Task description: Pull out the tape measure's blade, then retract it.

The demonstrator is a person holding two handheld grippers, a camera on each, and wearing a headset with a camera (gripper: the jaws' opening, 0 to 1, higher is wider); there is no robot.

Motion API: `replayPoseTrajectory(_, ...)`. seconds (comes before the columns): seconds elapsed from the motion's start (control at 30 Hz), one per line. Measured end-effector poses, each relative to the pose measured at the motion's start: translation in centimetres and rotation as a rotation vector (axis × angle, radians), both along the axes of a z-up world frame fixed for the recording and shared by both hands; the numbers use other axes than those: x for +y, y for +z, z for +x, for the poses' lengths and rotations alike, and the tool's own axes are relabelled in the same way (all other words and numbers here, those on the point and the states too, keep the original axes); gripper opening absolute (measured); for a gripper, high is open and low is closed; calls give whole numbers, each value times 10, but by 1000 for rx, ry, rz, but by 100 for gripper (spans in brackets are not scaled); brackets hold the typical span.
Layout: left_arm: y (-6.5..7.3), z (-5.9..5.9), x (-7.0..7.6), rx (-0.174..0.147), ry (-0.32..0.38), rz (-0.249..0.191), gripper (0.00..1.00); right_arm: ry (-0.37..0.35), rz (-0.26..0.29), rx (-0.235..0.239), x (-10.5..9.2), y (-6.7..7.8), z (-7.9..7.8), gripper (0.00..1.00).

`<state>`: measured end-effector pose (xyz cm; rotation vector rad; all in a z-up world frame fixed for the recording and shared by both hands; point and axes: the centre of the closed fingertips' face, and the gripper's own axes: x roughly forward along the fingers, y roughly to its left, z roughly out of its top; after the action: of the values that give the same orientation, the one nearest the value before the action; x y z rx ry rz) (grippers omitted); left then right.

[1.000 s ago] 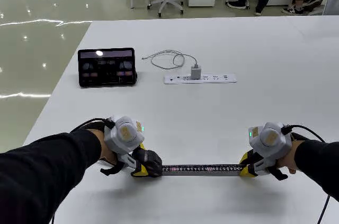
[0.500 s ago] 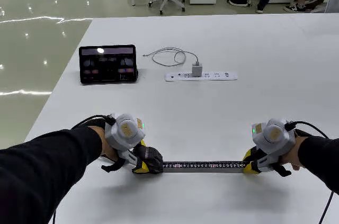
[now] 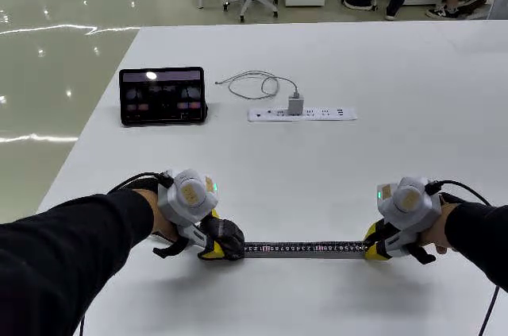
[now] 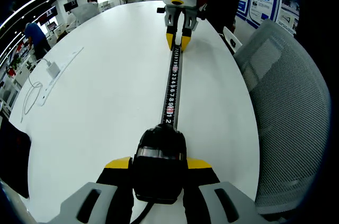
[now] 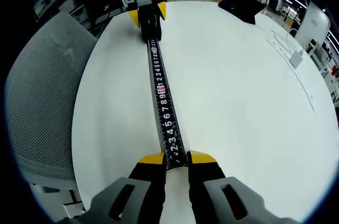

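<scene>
Left gripper [image 4: 159, 163] clamps the black tape-measure case [image 3: 226, 238], right gripper [image 5: 176, 159] pinches its extended black blade [image 5: 160, 91]; retraction seems next, eased back slowly.

We log the tape measure's case [image 4: 159, 163] black; its blade [image 5: 162, 102] black, white numerals, few red; table [image 3: 357, 169] white.

The left gripper [image 3: 216, 250] is held low, its jaws clamped on the case [image 4: 159, 168], and the black-sleeved left arm [image 3: 71, 249] reaches in from the lower left. The right gripper [image 3: 373, 250] sits well apart, level with it. Its jaws pinch the blade [image 5: 161, 102] end and point toward the left gripper. The right arm [image 3: 480, 233] enters from the right.
</scene>
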<state>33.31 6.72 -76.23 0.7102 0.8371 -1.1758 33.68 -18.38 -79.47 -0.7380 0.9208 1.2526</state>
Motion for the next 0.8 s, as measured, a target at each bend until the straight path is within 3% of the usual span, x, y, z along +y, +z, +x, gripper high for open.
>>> replayPoseTrajectory(0.2, 0, 1, 0, -4, 2, -7, 32, -2, 3, -7, 1, 0, 0, 11)
replayPoseTrajectory(0.3, 1, 0, 0, -14, -14, -20, 32, 6, 2, -11, 2, 0, -1, 12)
replayPoseTrajectory(0.43, 0, 0, -2, -39, -54, -4, 32, 19, -10, -20, 2, 0, 0, 12)
replayPoseTrajectory(0.53, 1, 1, -2, -37, -51, -6, 33, 11, -6, -16, 3, 0, 0, 12)
replayPoseTrajectory(0.8, 1, 0, -2, -33, -52, 6, 33, 70, -49, -25, 4, -1, 0, 12)
